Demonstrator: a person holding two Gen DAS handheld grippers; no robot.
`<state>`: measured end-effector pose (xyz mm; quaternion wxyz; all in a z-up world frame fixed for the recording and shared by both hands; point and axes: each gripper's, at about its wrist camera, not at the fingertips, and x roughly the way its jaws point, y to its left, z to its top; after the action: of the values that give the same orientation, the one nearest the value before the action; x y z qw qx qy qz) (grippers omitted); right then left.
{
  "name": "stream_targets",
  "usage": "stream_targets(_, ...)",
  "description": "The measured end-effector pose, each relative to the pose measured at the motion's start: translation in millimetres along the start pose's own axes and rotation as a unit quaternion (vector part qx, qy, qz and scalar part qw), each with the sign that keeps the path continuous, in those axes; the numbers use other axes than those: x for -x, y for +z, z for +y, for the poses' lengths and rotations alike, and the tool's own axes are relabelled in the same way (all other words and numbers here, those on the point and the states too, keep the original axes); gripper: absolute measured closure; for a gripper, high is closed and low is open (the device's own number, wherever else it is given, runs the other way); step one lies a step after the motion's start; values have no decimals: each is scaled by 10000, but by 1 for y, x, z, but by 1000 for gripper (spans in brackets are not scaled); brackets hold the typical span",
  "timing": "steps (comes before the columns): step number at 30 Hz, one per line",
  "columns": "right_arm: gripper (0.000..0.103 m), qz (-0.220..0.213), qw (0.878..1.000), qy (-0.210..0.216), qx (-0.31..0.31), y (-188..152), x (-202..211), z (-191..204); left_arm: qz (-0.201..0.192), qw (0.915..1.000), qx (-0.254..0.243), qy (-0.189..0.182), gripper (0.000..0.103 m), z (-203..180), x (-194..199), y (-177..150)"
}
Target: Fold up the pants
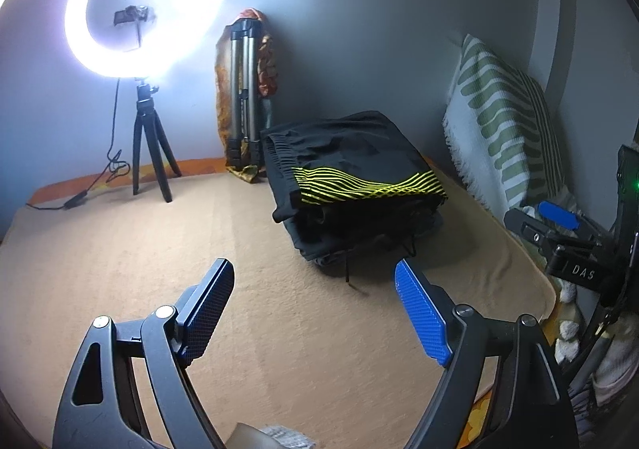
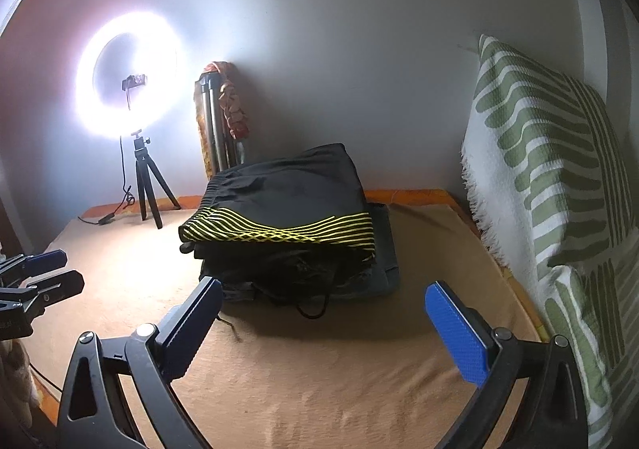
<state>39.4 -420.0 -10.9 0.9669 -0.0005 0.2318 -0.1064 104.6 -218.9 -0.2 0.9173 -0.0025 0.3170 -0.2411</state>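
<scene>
Black folded pants (image 2: 287,217) stacked on tan blanket (image 2: 319,389); both grippers wide, empty.

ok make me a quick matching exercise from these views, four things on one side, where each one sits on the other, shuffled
Things:
1. ring light
2. folded pants
3. striped pillow
4. folded tripod

Places:
A. propped against the right-hand wall
B. middle of the tan blanket
C. leaning in the back corner
D. on a small stand at the far left

Pairs: 1-D, 2-B, 3-A, 4-C
</scene>
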Motion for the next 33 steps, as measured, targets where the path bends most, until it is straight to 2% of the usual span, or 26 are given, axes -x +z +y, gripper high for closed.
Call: stream_targets(33,0,-32,9999,78,105,3,-2,12,-29,9998,177,26,19,6,13,1)
